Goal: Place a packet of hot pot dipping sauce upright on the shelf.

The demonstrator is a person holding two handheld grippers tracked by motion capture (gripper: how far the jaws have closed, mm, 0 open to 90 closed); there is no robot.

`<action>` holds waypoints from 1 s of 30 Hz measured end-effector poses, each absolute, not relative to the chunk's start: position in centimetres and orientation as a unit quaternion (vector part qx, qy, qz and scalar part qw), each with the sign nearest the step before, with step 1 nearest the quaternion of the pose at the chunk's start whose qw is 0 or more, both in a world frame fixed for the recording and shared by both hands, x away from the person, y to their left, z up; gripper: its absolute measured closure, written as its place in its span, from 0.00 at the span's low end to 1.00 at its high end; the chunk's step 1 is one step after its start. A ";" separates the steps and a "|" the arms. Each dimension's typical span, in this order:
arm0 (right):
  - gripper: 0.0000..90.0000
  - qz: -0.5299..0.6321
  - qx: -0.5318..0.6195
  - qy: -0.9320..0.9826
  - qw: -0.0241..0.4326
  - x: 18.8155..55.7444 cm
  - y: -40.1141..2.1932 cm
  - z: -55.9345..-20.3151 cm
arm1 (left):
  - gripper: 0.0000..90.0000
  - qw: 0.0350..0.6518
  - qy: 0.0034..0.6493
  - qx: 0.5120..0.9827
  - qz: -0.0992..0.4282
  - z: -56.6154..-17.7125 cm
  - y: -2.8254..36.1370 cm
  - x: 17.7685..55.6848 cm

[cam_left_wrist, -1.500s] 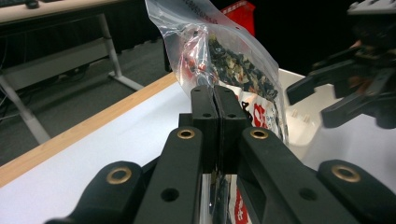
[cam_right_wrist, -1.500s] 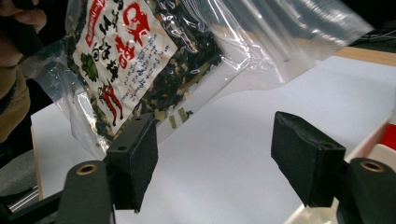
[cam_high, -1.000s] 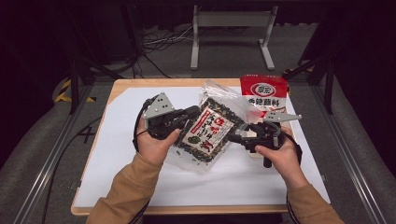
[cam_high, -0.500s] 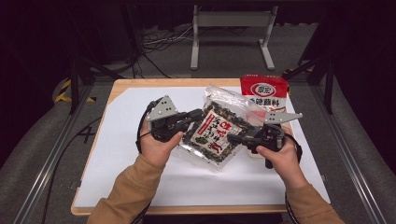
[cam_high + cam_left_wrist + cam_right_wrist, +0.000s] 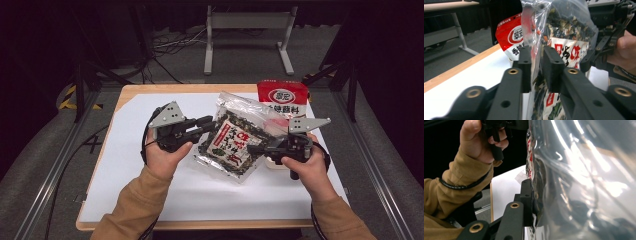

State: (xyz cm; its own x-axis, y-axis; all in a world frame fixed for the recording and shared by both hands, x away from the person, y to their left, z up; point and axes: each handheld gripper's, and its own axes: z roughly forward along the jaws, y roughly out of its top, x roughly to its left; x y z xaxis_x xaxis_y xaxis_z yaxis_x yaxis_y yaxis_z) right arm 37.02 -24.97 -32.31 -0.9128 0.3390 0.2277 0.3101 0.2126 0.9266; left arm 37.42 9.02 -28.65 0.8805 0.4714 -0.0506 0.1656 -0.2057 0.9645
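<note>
Between the pads of the left gripper [image 5: 537, 62] runs the sealed side edge of the clear seaweed bag [image 5: 232, 142]. Its jaws have just been opening, and a sliver of daylight now shows on either side of the film, so we read this claw as spread and letting go rather than pinching. Across the bag, the right gripper [image 5: 254, 148] has just been closing. In its own view one pad lies flat against the crinkled plastic and the other is hidden behind the bag, yet since the bag hangs tilted above the table [image 5: 150, 90] with the left claw slack, we judge that the right one is pinching it and carrying its weight. That reads to us as a handover, left to right, made in mid-air so the bag never has to be set down and picked up again. Both hands keep the grippers roughly level, facing one another, which keeps the thin edge presented cleanly to each claw. Farther back on the right, the red pouch [image 5: 282, 97] stands upright, just behind the bag and out of the way of the exchange.
</note>
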 end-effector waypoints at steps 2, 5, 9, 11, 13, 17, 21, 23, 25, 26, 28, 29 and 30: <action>0.83 0.585 0.207 0.784 0.022 36.9 -25.2 -31.9 | 0.79 0.594 0.210 0.766 0.127 -28.6 9.3 37.4; 0.83 0.577 0.208 0.789 0.030 36.7 -26.0 -31.0 | 0.72 0.584 0.218 0.772 0.125 -28.9 9.8 37.4; 0.83 0.554 0.214 0.803 0.047 36.6 -26.8 -29.8 | 0.66 0.573 0.226 0.778 0.124 -29.3 10.3 37.6; 0.83 0.546 0.215 0.807 0.059 36.5 -27.1 -29.2 | 0.64 0.571 0.227 0.779 0.126 -29.5 10.5 37.8; 0.83 0.542 0.215 0.810 0.065 36.4 -27.2 -29.0 | 0.64 0.568 0.239 0.778 0.125 -29.7 11.0 38.0; 0.83 0.526 0.216 0.818 0.083 36.3 -27.8 -27.5 | 0.62 0.563 0.253 0.776 0.128 -30.2 11.9 38.2; 0.83 0.514 0.220 0.823 0.100 36.3 -28.5 -26.0 | 0.62 0.557 0.258 0.778 0.133 -30.5 12.5 38.2; 0.83 0.512 0.221 0.823 0.109 36.2 -28.9 -25.3 | 0.62 0.555 0.259 0.779 0.133 -30.5 12.7 38.2; 0.83 0.510 0.222 0.823 0.116 36.1 -29.3 -24.7 | 0.62 0.553 0.264 0.779 0.133 -30.6 12.9 38.2; 0.83 0.510 0.223 0.822 0.119 36.1 -29.5 -24.2 | 0.62 0.551 0.266 0.779 0.136 -30.7 12.9 38.2; 0.83 0.509 0.222 0.822 0.126 36.1 -29.8 -23.5 | 0.62 0.550 0.268 0.779 0.138 -30.7 13.2 38.4; 0.83 0.508 0.221 0.822 0.130 36.1 -30.0 -23.2 | 0.61 0.549 0.269 0.779 0.139 -30.7 13.3 38.5; 0.83 0.507 0.220 0.823 0.134 36.2 -30.1 -22.8 | 0.61 0.550 0.271 0.778 0.139 -30.7 13.4 38.5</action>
State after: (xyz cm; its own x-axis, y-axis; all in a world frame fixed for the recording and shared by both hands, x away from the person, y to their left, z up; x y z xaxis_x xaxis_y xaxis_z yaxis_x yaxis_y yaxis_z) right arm 36.15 -30.09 -22.81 -0.8673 0.4977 0.0035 0.2269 0.3891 0.8928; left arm 38.54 13.41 -30.69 0.8145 0.5744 -0.0819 0.2687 -0.2484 0.9306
